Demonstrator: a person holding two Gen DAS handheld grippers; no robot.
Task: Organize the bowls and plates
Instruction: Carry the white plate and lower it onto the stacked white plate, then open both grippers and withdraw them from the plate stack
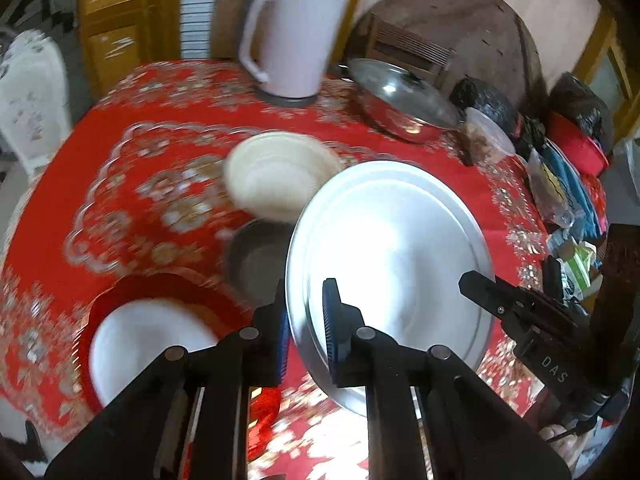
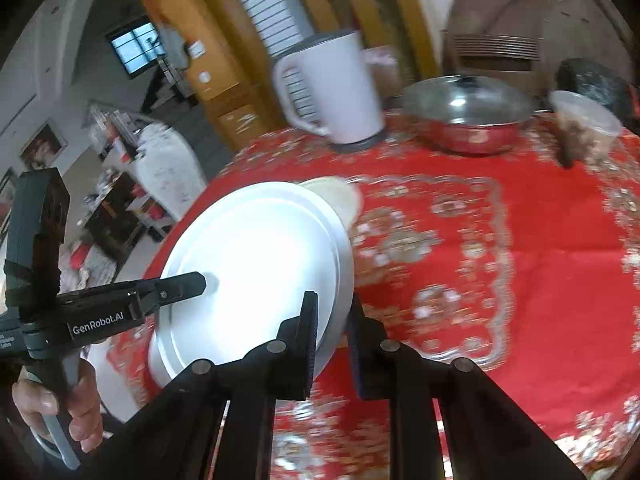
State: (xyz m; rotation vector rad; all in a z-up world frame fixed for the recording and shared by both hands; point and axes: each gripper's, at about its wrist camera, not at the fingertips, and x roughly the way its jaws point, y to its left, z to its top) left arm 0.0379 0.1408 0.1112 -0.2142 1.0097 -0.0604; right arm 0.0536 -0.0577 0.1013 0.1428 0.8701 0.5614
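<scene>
A lived-in home, seemingly a dining area open to a living room; a round table [image 2: 540,240] wears a red patterned cloth and carries an electric kettle [image 1: 292,40], a lidded steel pot [image 1: 404,100], bowls and packets of food [image 1: 560,184]; wooden cabinets [image 1: 108,12] stand behind; a white fabric-covered chair [image 1: 32,92] sits at the edge; a wall-mounted screen [image 2: 134,46], framed pictures [image 2: 42,146] and cluttered shelves [image 2: 116,200] fill the room beyond.

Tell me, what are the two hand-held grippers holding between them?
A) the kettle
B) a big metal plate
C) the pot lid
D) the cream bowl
B: the left hand-held gripper and the right hand-held gripper each clamp an edge of the tilted metal plate, lifted above the table.
</scene>
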